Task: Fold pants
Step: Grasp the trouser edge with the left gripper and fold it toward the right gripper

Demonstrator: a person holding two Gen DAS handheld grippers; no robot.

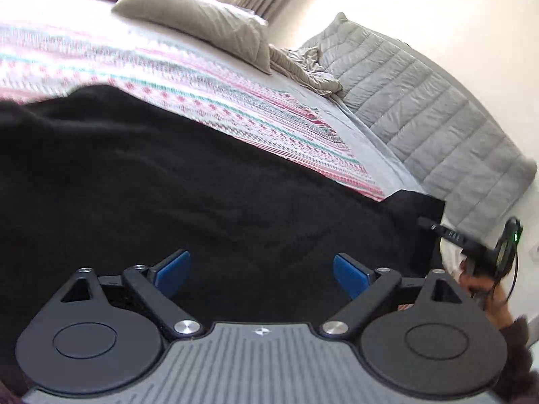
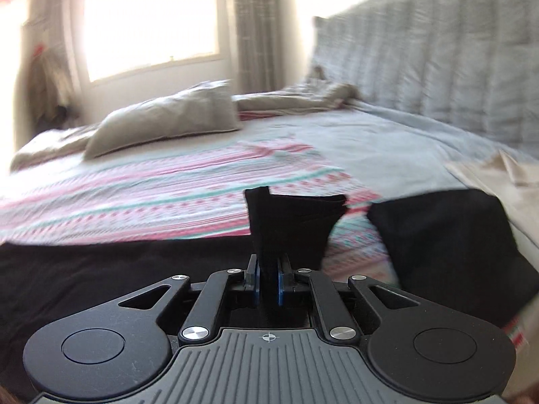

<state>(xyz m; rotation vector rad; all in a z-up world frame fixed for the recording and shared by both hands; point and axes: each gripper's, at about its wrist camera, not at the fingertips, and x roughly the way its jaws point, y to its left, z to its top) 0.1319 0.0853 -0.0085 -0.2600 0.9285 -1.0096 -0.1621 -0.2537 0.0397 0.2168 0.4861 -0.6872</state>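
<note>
The black pants [image 1: 175, 175] lie spread on the bed's patterned blanket [image 1: 209, 101], filling the lower half of the left wrist view. My left gripper [image 1: 262, 274] is open just above the cloth, its blue pads [image 1: 173, 269] wide apart and empty. My right gripper [image 2: 267, 281] is shut on a raised end of the black pants [image 2: 289, 222], which stands up between its pads. More black cloth [image 2: 444, 249] lies to the right and along the near edge [image 2: 101, 269]. The right gripper also shows at the right edge of the left wrist view [image 1: 448, 234].
A beige pillow [image 2: 161, 118] and rumpled beige bedding [image 2: 296, 99] lie at the head of the bed. A grey quilted cover [image 2: 438, 60] rises at the right. A bright window [image 2: 148, 17] and curtain [image 2: 256, 27] are behind.
</note>
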